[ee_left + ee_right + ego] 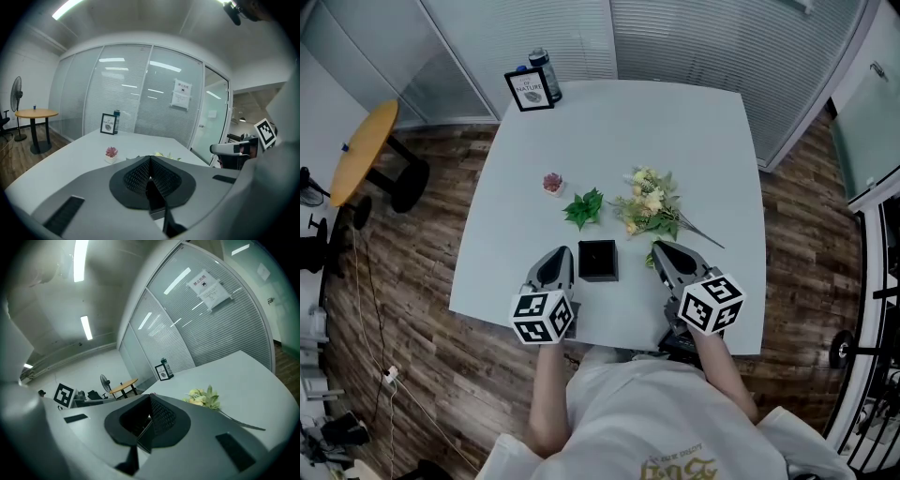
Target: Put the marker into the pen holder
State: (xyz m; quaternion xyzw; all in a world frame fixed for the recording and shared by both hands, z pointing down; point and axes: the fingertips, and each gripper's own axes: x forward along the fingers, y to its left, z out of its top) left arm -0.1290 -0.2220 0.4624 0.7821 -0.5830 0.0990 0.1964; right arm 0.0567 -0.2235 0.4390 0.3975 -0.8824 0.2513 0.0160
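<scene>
As it sits between the two grippers, the holder (597, 260) is a small black square box, open-topped, near the table's (525, 187) front edge. Left gripper (559, 254) and right gripper (660, 247) flank it, jaws pressed together, empty. Flowers (649, 208) lie just beyond.

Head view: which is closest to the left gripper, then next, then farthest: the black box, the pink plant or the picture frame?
1. Black box, just to the right of the left gripper.
2. Pink plant, farther ahead.
3. Picture frame, at the far edge.
</scene>
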